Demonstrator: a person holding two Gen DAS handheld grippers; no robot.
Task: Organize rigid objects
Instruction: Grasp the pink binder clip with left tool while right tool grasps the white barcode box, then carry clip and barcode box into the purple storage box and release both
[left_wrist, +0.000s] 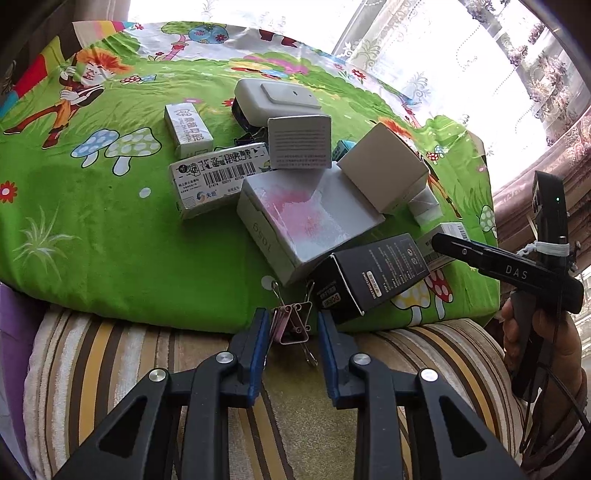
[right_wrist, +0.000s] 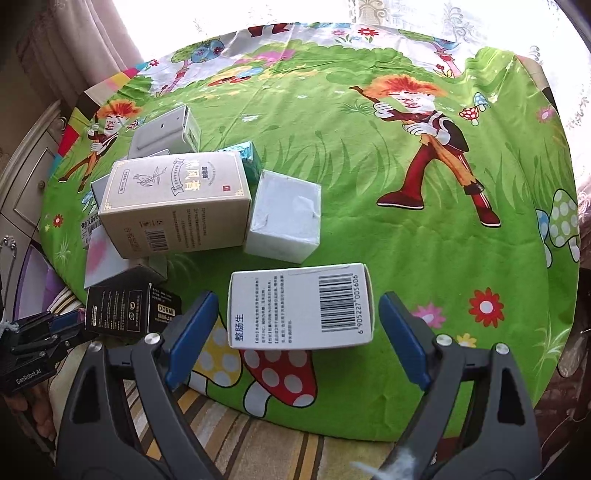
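A jumble of small boxes lies on a green cartoon cloth (left_wrist: 92, 229). My left gripper (left_wrist: 291, 325) is open, its fingers on either side of a pink binder clip (left_wrist: 291, 325) at the cloth's near edge, apart from it. A black box (left_wrist: 373, 277) lies just beyond, by a white box with a pink patch (left_wrist: 306, 218). My right gripper (right_wrist: 295, 321) is open around a white barcode box (right_wrist: 299, 306) lying flat, with gaps on both sides. A beige box (right_wrist: 177, 203), a white cube box (right_wrist: 284, 218) and the black box (right_wrist: 125, 310) lie further left.
A white switch-like case (left_wrist: 277, 99), more medicine boxes (left_wrist: 218, 181) and black binder clips (left_wrist: 251, 138) lie behind. Striped cushion (left_wrist: 110, 369) runs under the cloth's near edge. Lace curtain and window stand behind. The right-hand gripper body (left_wrist: 517, 273) shows at the right in the left wrist view.
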